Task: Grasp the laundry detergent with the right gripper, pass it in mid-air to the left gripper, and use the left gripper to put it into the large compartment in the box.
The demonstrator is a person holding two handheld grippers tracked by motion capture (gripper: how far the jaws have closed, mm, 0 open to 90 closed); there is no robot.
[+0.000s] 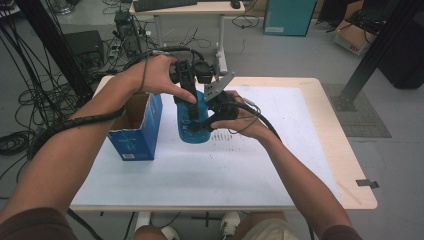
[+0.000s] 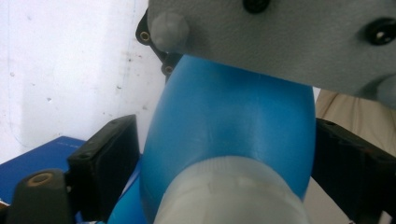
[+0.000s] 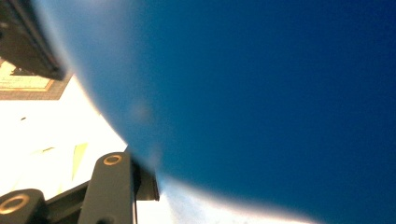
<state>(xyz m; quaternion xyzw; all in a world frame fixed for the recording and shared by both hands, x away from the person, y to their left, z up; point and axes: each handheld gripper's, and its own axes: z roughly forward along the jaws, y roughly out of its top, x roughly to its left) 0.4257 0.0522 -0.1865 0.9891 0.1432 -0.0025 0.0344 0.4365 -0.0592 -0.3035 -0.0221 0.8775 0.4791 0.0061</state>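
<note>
A blue bottle [image 1: 193, 134] stands upright on the white mat [image 1: 250, 160] near the table's middle. My left gripper [image 1: 188, 111] comes down over its top, and the left gripper view shows the black jaws pressed against both sides of the bottle [image 2: 233, 116], its whitish cap [image 2: 229, 196] close under the camera. My right gripper [image 1: 202, 124] grips the bottle's body from the right. In the right gripper view the bottle [image 3: 261, 93] looms close and dark blue; one finger [image 3: 112, 191] rests against it and the other is hidden.
An open blue cardboard box [image 1: 136, 135] stands just left of the bottle. The right gripper's grey plate [image 2: 280, 42] hangs right in front of the left camera. The wooden table [image 1: 345, 150] borders the mat; cables and a desk lie beyond.
</note>
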